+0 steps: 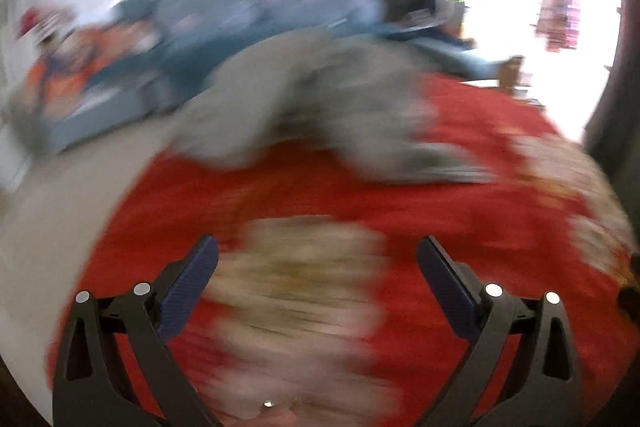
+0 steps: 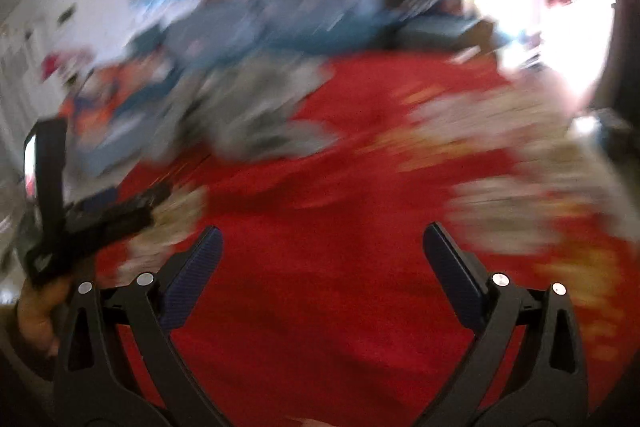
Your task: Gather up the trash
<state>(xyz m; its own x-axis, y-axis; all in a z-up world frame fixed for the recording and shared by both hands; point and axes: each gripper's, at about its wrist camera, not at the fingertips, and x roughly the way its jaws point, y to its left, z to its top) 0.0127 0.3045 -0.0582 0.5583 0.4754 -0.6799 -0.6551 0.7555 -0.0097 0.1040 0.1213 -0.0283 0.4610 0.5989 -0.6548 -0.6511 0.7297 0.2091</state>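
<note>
Both views are heavily motion-blurred. My left gripper [image 1: 318, 247] is open above a red rug [image 1: 460, 195], and a pale beige patch [image 1: 296, 291] of the rug or litter shows blurred between its fingers; I cannot tell which. My right gripper [image 2: 322, 239] is open over bare red rug [image 2: 320, 187], with nothing between its fingers. In the right wrist view the other gripper [image 2: 100, 215] appears at the left, held by a hand [image 2: 36, 311]. No piece of trash can be made out clearly.
A grey-green heap of cloth [image 1: 320, 99] lies at the rug's far edge. Behind it is a blue sofa [image 1: 248, 19] with orange items [image 1: 76, 75] at its left. A bright doorway [image 1: 532, 7] is at the right. Pale floor [image 1: 52, 227] borders the rug on the left.
</note>
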